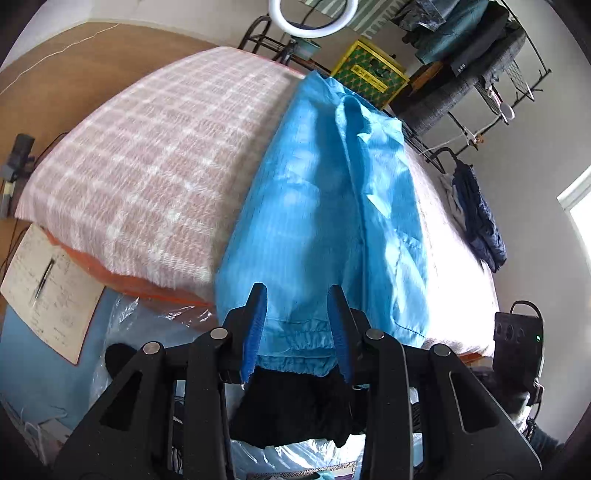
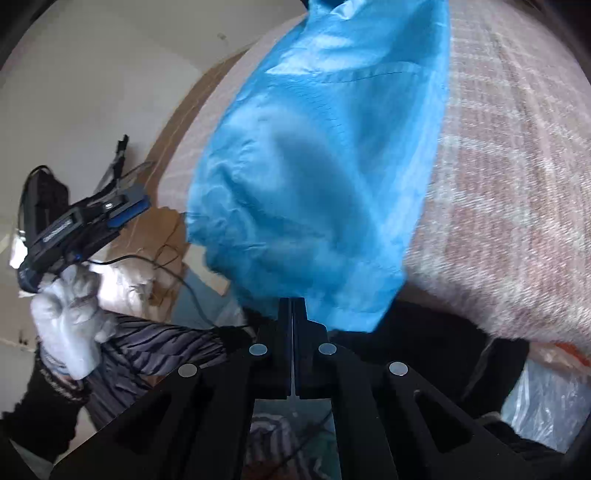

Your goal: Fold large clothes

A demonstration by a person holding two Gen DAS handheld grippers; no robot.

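A bright blue jacket lies lengthwise on a bed covered by a pink plaid blanket, its elastic hem hanging over the near edge. My left gripper is open just in front of that hem, its blue pads apart and nothing pressed between them. The right wrist view shows the left gripper off to the left, held by a white-gloved hand clear of the jacket. My right gripper is shut, its tips meeting on the jacket's lower edge at the side of the blanket.
A black cloth hangs below the hem. Clear plastic bags and a sheet of paper with a pen lie left of the bed. Behind it stand a ring light, a yellow crate and a loaded clothes rack.
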